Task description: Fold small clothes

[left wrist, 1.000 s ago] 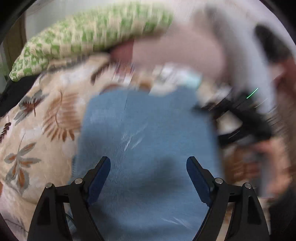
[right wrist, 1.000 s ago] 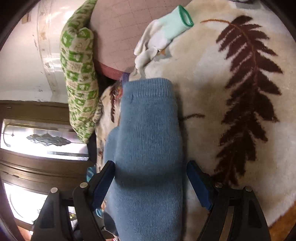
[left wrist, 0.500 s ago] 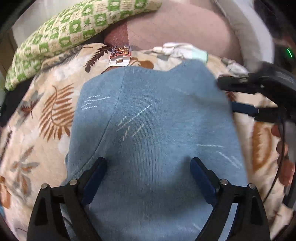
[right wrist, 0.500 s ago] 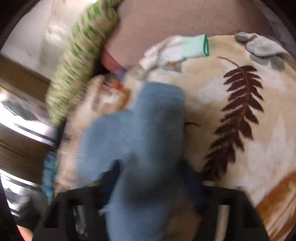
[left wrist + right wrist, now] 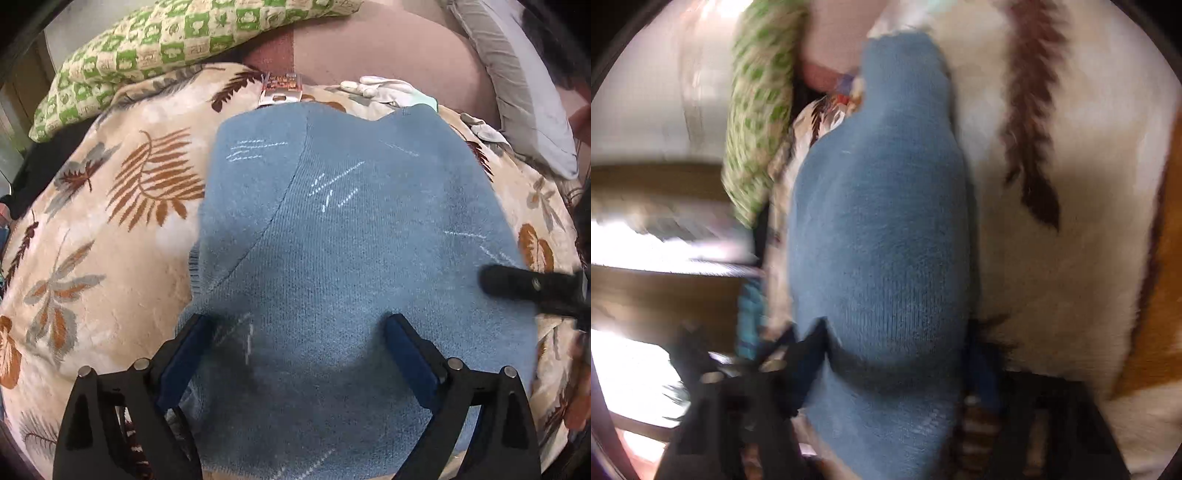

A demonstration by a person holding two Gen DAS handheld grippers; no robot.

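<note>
Blue knit garment (image 5: pixel 354 258) spread on the leaf-print blanket (image 5: pixel 110 258), both your hand-held grippers at its edges.

Your left hand-held gripper (image 5: pixel 299 332) sits low over the garment's near hem, fingers spread wide with nothing between them but the cloth lying under. Bare blanket lies to the garment's left, and a green checked pillow (image 5: pixel 166 44) and a white glove (image 5: pixel 384 88) lie past its far edge. Your right hand-held gripper (image 5: pixel 897 354) comes in at the garment's right edge; its view is blurred, the fingers straddle a folded blue bulge, and you cannot tell whether they pinch it.
</note>
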